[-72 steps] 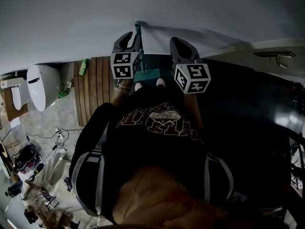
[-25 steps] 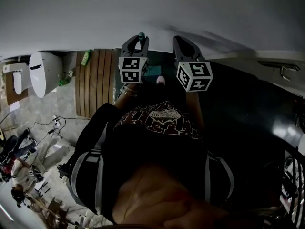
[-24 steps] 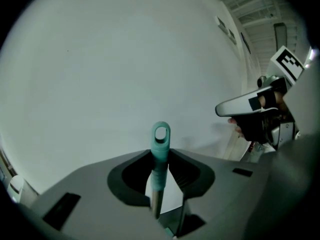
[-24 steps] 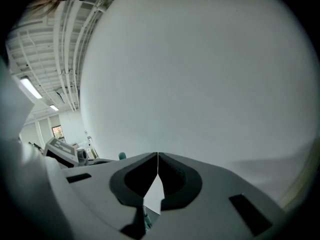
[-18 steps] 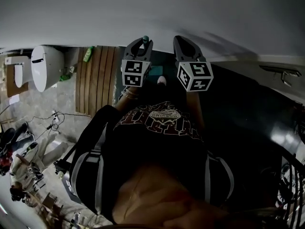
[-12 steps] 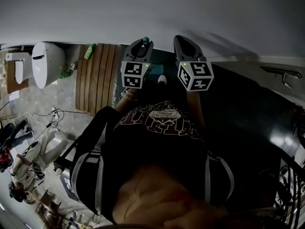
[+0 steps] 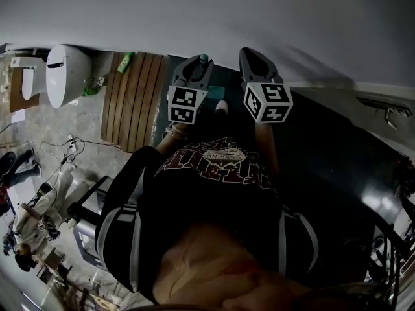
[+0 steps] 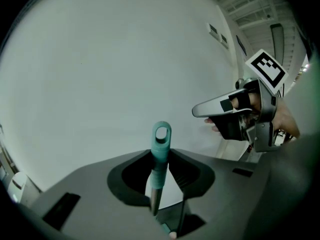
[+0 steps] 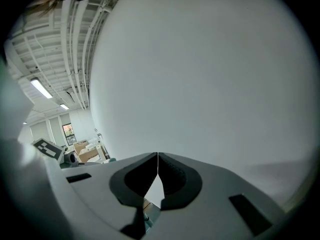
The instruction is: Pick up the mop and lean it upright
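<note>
The mop's handle stands upright, its teal end with a hanging hole rising between the jaws of my left gripper, which is shut on it. In the head view the teal tip pokes out above the left gripper, close to the white wall. A bit of the teal mop head shows on the floor by the person's shoe. My right gripper is beside it to the right, jaws shut with nothing between them, apart from the handle.
A white toilet, a wooden slatted mat and a green bottle lie to the left. Cables and people are at the lower left. Dark flooring extends right. The right gripper shows in the left gripper view.
The left gripper, still shut on the mop handle, has shifted a little to the right along the wall. The right gripper stays shut beside it.
</note>
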